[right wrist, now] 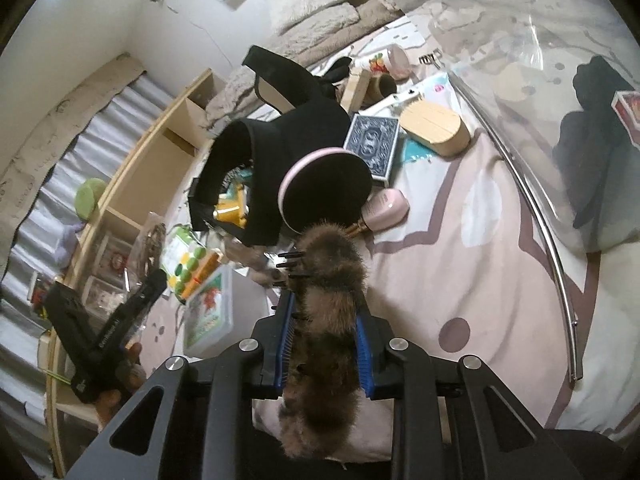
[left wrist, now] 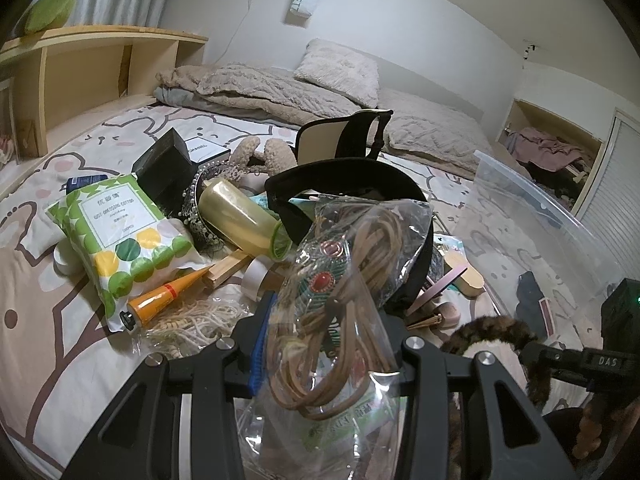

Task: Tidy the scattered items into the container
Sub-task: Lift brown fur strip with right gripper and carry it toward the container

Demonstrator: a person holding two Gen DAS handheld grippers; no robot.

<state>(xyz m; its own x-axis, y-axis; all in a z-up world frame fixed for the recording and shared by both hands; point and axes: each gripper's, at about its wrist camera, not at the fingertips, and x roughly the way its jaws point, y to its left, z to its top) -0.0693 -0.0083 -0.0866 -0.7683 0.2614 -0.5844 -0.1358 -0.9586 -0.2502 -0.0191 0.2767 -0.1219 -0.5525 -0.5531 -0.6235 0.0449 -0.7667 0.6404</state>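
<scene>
Blue pads line the fingers of the right gripper (right wrist: 325, 344), and they squeeze a furry brown hair clip (right wrist: 326, 280) with black teeth. The clip sticks out past the fingers, over the bed (right wrist: 460, 280).

The left gripper (left wrist: 320, 344) has its fingers closed on a clear plastic bag (left wrist: 352, 264). Inside the bag are brown cords and a green charm with a red stone. The bag stands up between the fingers, above the pile of things.

Just past the bag lies a black headband (left wrist: 340, 178). Beside it a pale gold bottle (left wrist: 240, 216) lies on its side. Left of the bottle is a green and yellow dotted pack of cotton pads (left wrist: 120, 232), with an orange tube (left wrist: 164, 296) touching its lower edge. A black box (left wrist: 164, 164) sits behind the pack.

In the right wrist view, a round black and pink mirror (right wrist: 326, 192) leans near the clip. Behind it rest a blue box of playing cards (right wrist: 372, 144) and a wooden brush (right wrist: 436, 128).

The clear plastic container (right wrist: 532, 184) stands on the bed to the right of the pile. A dark cloth (right wrist: 592, 152) and a small red box (right wrist: 626, 110) are already inside it. Fluffy beige pillows (left wrist: 336, 68) lie at the far end of the bed by the white wall.
</scene>
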